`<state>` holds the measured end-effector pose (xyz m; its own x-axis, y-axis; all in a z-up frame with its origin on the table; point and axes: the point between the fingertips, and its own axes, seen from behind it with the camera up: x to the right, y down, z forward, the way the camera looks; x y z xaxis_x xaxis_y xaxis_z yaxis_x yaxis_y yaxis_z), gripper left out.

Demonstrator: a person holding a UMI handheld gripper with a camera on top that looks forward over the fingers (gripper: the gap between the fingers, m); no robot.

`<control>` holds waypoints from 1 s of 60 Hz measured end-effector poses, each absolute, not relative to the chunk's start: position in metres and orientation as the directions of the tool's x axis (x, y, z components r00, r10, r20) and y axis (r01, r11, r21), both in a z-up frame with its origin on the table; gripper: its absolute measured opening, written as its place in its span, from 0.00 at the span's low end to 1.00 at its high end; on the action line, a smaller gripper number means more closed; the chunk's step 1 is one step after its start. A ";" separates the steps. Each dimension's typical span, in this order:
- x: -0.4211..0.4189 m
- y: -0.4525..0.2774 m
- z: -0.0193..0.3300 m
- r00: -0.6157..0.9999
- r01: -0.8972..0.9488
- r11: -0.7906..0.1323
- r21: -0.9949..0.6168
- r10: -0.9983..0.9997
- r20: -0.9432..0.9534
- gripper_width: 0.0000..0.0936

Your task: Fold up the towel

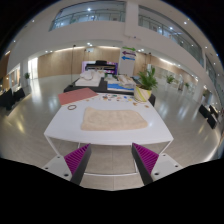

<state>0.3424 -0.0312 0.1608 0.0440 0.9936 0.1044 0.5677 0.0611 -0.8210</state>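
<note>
A beige towel (111, 119) lies flat and spread out in the middle of a white table (70, 131). My gripper (112, 160) is well short of the table, above the floor, with the towel beyond the fingers. The fingers are wide apart with nothing between them; the magenta pads (78, 158) face each other.
A pink sheet (76, 97) lies at the table's far left. A potted green plant (145, 85) stands at the far right corner, with small dark items (119, 97) beside it. Tiled floor surrounds the table. Chairs (12, 98) stand at the left and desks beyond.
</note>
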 end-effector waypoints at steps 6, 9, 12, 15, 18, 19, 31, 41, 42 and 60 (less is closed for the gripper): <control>0.335 -0.063 0.157 0.005 0.568 0.071 -0.820 0.996 0.089 0.91; 0.328 -0.087 0.155 -0.015 0.568 0.076 -0.820 0.997 0.081 0.91; 0.326 -0.093 0.156 -0.037 0.561 0.086 -0.823 0.996 0.078 0.91; 0.317 -0.106 0.155 -0.050 0.557 0.096 -0.825 0.995 0.082 0.91; 0.308 -0.121 0.153 -0.063 0.554 0.100 -0.827 0.995 0.078 0.91; 0.305 -0.125 0.152 -0.067 0.552 0.099 -0.828 0.995 0.074 0.91; 0.264 -0.168 0.140 -0.088 0.543 0.103 -0.833 0.994 0.066 0.91; 0.204 -0.180 0.113 -0.078 0.535 0.138 -0.834 0.990 0.114 0.91; 0.198 -0.180 0.111 -0.077 0.536 0.139 -0.833 0.990 0.116 0.91; 0.071 -0.171 0.028 -0.044 0.569 0.114 -0.814 0.993 0.109 0.91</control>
<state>0.0714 -0.1707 0.0278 -0.0436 0.9931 0.1087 0.5692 0.1141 -0.8143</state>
